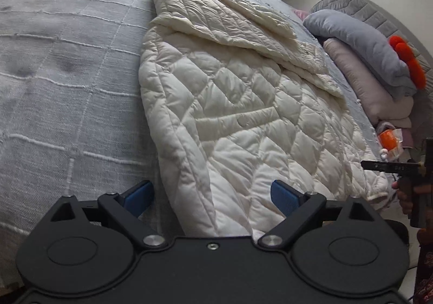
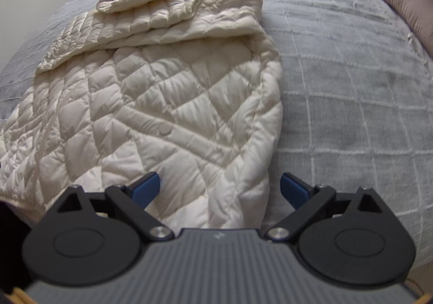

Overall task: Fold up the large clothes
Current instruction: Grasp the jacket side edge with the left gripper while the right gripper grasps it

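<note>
The left claw is spread wide, hovering over the near hem of a cream quilted jacket and pinching nothing. The jacket lies flat on a grey bed, sleeves folded across its top. The right claw is spread too, empty above the hem.

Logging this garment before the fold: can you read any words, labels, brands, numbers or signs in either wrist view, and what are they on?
No text reads clearly in either view.
Black tool bar at the right edge: pale marks, too small and blurred to read.
Grey gripper housing: a faint mark, unreadable.
Cream quilted jacket: no label or brand showing.
</note>
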The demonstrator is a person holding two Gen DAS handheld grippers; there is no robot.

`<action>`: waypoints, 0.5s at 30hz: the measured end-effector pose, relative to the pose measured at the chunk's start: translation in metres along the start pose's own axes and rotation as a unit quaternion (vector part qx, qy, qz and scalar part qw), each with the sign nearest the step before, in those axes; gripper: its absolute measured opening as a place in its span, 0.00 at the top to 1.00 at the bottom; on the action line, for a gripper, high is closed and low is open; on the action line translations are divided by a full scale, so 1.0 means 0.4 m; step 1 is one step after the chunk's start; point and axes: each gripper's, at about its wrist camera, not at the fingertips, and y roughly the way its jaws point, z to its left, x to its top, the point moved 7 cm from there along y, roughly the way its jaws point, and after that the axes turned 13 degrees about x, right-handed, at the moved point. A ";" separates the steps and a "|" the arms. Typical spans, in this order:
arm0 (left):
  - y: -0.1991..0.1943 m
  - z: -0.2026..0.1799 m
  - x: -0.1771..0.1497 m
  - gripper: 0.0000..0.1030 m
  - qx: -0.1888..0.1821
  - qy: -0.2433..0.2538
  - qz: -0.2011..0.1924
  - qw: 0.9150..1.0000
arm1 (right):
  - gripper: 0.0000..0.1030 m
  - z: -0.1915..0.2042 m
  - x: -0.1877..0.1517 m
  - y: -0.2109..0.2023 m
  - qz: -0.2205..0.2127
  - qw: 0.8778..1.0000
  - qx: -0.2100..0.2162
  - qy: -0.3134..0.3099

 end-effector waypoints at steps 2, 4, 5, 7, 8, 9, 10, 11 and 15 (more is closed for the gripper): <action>-0.009 -0.005 -0.014 0.11 -0.018 -0.004 0.002 1.000 | 0.06 -0.002 -0.022 0.003 0.009 1.000 0.020 0.014; -0.015 -0.012 -0.029 0.22 -0.046 -0.012 0.009 0.999 | 0.06 -0.005 -0.043 0.004 0.013 0.999 0.040 0.030; -0.014 -0.014 -0.038 0.30 -0.056 -0.021 0.015 0.998 | 0.06 -0.005 -0.051 0.000 0.009 0.998 0.049 0.033; -0.017 -0.015 -0.046 0.45 -0.055 -0.026 0.013 0.998 | 0.10 -0.004 -0.060 -0.008 0.001 0.997 0.066 0.037; -0.020 -0.012 -0.047 0.56 -0.048 -0.027 0.008 0.998 | 0.15 -0.002 -0.063 -0.012 -0.002 0.996 0.075 0.040; -0.022 -0.008 -0.048 0.62 -0.047 -0.031 0.007 0.998 | 0.31 -0.001 -0.064 -0.019 -0.008 0.995 0.085 0.045; -0.025 -0.006 -0.049 0.66 -0.050 -0.038 0.008 0.998 | 0.44 -0.002 -0.065 -0.025 -0.012 0.995 0.088 0.049; -0.030 -0.005 -0.049 0.73 -0.054 -0.044 0.007 0.998 | 0.54 -0.003 -0.066 -0.030 -0.014 0.995 0.087 0.049; -0.069 -0.017 -0.035 0.83 -0.049 -0.040 -0.021 0.998 | 0.82 0.005 -0.058 -0.068 -0.039 0.992 0.110 0.053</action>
